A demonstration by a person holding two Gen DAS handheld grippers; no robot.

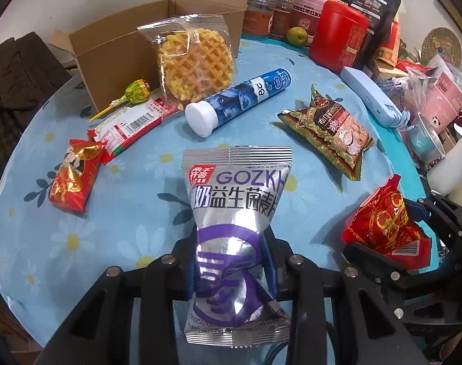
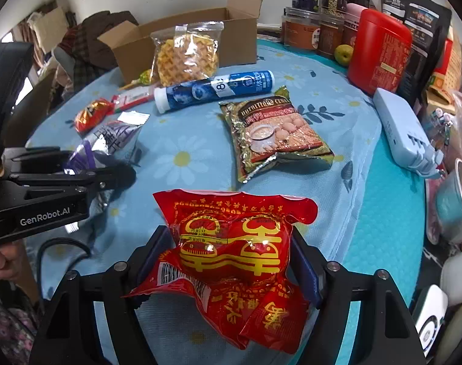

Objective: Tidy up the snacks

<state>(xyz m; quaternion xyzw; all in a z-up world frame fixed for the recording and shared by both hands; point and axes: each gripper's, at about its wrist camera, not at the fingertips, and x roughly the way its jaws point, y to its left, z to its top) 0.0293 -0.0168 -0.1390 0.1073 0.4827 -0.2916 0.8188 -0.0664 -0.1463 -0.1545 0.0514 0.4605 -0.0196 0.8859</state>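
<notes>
My left gripper [image 1: 231, 261] is shut on a silver and purple snack pouch [image 1: 237, 200], held above the blue floral tablecloth [image 1: 109, 213]. My right gripper [image 2: 228, 249] is shut on a red and gold snack packet [image 2: 231, 231], which also shows at the right of the left wrist view [image 1: 383, 222]. On the table lie a waffle bag [image 1: 194, 60], a blue tube [image 1: 240, 100], a cereal packet [image 1: 331, 130], a small red candy packet [image 1: 74, 176], a red and white bar [image 1: 133, 124] and a lollipop [image 1: 133, 92]. An open cardboard box [image 1: 115, 42] stands at the back left.
Jars [image 1: 267, 15], a red canister [image 1: 340, 36], dark bags [image 1: 367, 0] and a green fruit [image 1: 296, 36] line the back. A light blue power strip [image 1: 374, 97], cups and boxes crowd the right edge. A chair with dark clothes [image 1: 18, 70] stands at the left.
</notes>
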